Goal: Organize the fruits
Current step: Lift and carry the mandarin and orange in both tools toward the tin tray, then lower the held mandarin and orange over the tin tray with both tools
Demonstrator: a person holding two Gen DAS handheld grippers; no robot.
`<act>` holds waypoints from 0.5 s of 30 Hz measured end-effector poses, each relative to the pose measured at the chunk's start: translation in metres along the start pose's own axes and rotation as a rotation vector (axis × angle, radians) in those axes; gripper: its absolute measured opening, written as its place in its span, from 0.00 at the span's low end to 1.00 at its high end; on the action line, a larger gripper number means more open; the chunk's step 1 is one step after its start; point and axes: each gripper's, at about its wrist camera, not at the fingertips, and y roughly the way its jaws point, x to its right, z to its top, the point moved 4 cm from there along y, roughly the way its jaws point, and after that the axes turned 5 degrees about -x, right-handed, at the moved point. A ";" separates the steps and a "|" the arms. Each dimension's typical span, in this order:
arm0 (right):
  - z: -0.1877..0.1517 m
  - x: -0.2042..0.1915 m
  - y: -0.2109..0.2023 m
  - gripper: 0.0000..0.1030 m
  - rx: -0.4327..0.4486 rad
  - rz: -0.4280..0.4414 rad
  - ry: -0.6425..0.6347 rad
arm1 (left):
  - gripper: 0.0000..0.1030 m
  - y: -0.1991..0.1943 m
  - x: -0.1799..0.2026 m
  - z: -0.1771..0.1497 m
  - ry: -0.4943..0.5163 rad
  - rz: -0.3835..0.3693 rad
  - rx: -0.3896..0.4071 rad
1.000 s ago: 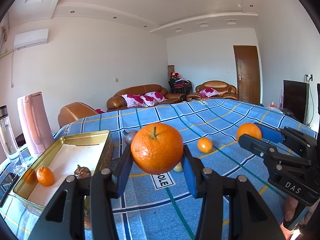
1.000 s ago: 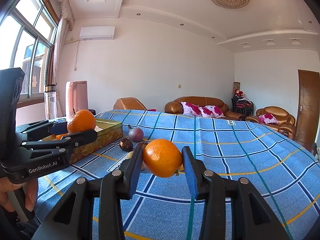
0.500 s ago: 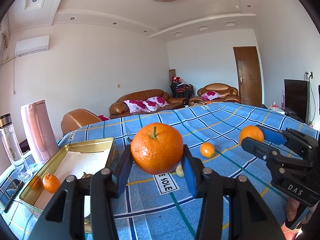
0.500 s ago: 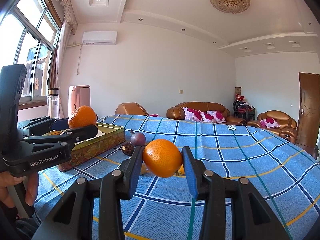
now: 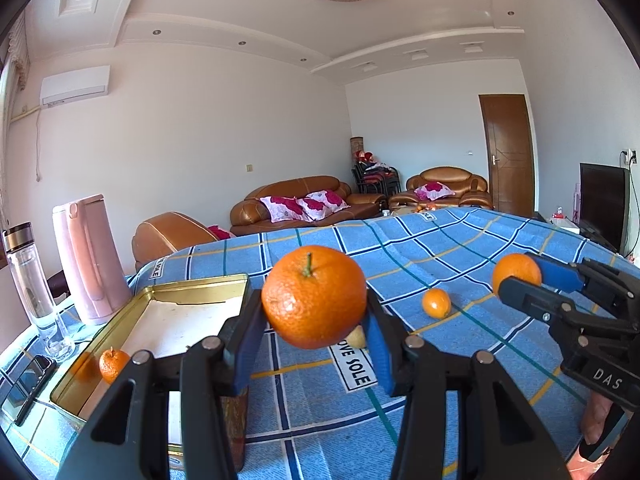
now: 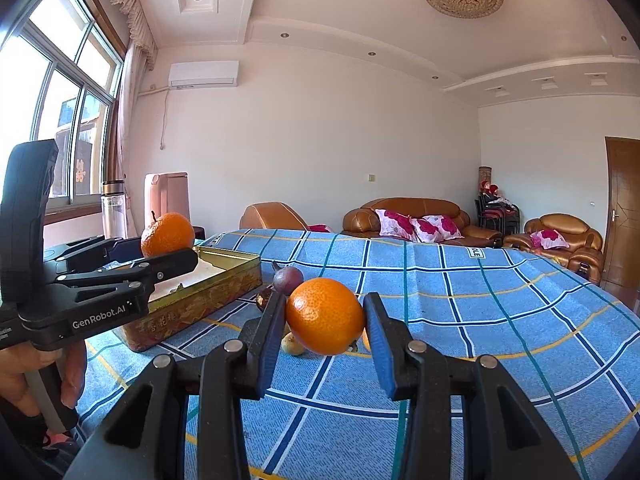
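Observation:
My left gripper [image 5: 314,312] is shut on a stemmed orange [image 5: 314,297], held above the table beside the gold tin tray [image 5: 192,288]. The tray holds a small tangerine [image 5: 113,364]. My right gripper [image 6: 325,322] is shut on a second orange [image 6: 325,322], held above the blue cloth. It shows in the left wrist view [image 5: 516,274] at the right. The left gripper with its orange [image 6: 167,234] shows at the left of the right wrist view, over the tray [image 6: 224,280]. A small orange fruit [image 5: 436,303] and a pale small fruit [image 6: 292,343] lie on the cloth.
A pink kettle [image 5: 90,256], a glass bottle [image 5: 34,288] and a phone [image 5: 26,386] stand left of the tray. A purple fruit [image 6: 287,278] and a dark brown one [image 6: 265,298] lie by the tray's far corner. The blue checked cloth [image 6: 460,320] covers the table.
The left gripper with its orange has risen a little and tilted up, so the tray sits lower in its view. The right gripper holds its orange about steady.

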 end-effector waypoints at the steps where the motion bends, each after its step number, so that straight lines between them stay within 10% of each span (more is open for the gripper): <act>1: 0.002 -0.003 0.002 0.41 -0.001 0.004 -0.008 | 0.48 0.001 -0.002 0.000 -0.001 -0.002 -0.005; 15: 0.023 -0.038 0.026 0.41 -0.052 0.080 -0.062 | 0.48 0.006 -0.046 0.000 -0.051 0.064 -0.038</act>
